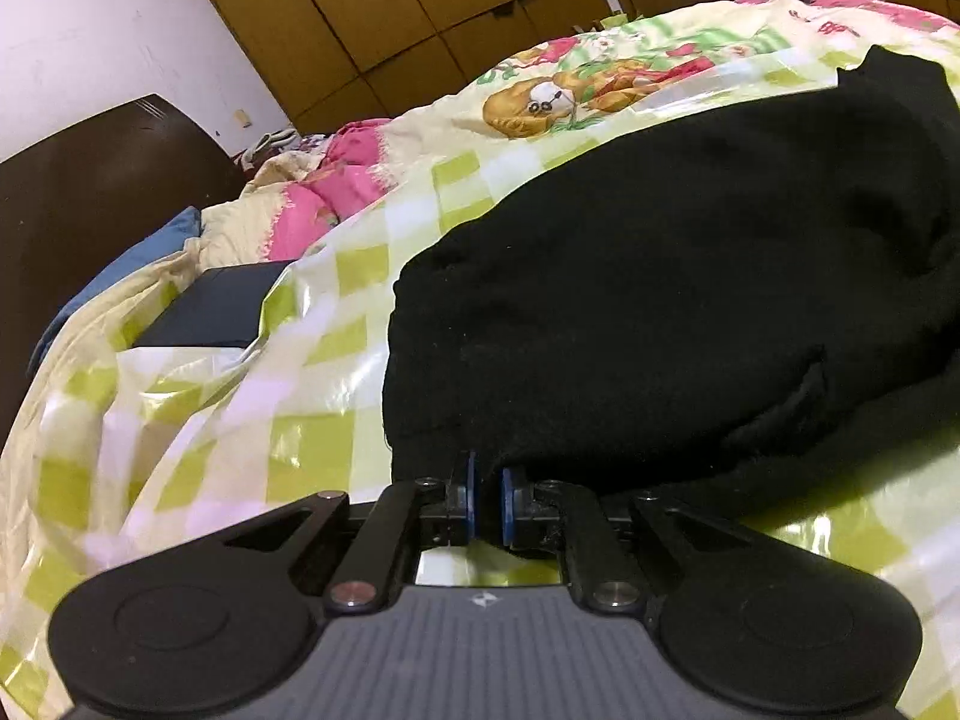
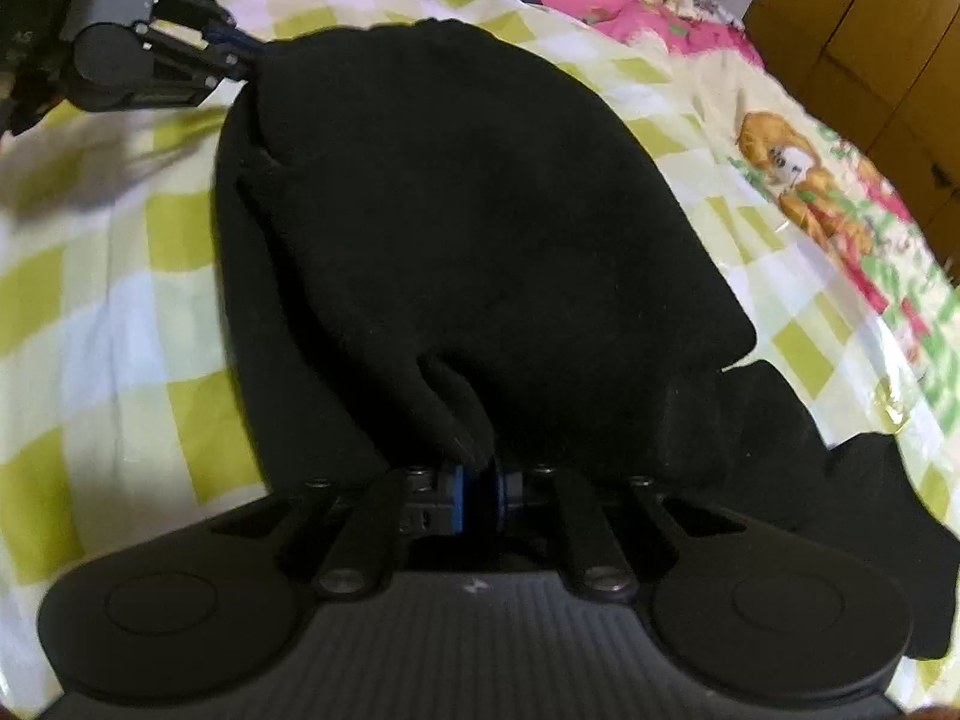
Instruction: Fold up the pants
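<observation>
Left wrist view: we see our left gripper [image 1: 487,495] low at the near edge of the black pants [image 1: 690,252]; its blue pads [image 1: 469,498] sit close together with a bit of dark cloth between them, so we think it is pinching that edge. The pants lie spread on the checked bed cover [image 1: 288,396]. In the right wrist view, our right gripper [image 2: 478,495] is nearly closed on another fold of the pants [image 2: 468,222]; across the cloth the left gripper [image 2: 240,57] grips the far corner. We think both hold one side so we can lift it evenly and fold it over without bunching.
</observation>
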Demonstrator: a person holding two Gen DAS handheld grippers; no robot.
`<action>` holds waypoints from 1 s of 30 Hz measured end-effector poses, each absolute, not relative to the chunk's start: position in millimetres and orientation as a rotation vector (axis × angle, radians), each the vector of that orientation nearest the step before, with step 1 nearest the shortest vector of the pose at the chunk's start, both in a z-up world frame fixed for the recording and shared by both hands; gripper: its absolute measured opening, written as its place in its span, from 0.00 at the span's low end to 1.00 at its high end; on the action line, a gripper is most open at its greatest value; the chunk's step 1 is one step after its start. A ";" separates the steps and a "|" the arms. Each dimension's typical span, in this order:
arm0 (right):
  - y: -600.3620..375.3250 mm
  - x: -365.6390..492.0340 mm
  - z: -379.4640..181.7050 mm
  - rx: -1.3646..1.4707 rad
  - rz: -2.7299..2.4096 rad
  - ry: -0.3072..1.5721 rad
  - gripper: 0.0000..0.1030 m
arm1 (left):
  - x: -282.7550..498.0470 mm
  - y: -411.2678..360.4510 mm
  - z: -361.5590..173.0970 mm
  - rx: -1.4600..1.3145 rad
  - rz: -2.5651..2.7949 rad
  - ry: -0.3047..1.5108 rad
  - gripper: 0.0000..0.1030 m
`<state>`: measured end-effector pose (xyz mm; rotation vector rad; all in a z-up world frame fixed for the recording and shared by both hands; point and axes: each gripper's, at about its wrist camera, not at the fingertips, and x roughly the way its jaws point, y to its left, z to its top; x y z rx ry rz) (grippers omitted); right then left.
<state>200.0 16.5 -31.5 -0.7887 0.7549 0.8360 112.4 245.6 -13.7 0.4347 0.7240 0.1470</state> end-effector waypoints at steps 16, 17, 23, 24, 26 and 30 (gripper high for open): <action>-23.2 185.4 -4.3 -0.680 0.768 0.667 0.31 | 73.4 239.2 6.5 0.478 0.267 0.704 0.39; -34.0 187.0 1.3 -0.646 0.741 0.666 0.31 | 69.4 234.5 15.9 0.452 0.259 0.687 0.39; -98.6 232.6 18.4 -0.463 0.550 0.741 0.34 | 83.5 165.6 42.6 0.372 0.038 0.641 0.39; -109.6 241.3 16.5 -0.433 0.519 0.755 0.35 | 88.8 149.2 42.9 0.359 -0.010 0.635 0.39; -134.7 263.4 12.3 -0.341 0.451 0.797 0.37 | 96.1 115.6 39.8 0.364 -0.100 0.616 0.39; -200.5 307.6 -3.9 -0.017 0.310 0.874 0.38 | 117.8 51.8 24.3 0.370 -0.255 0.608 0.39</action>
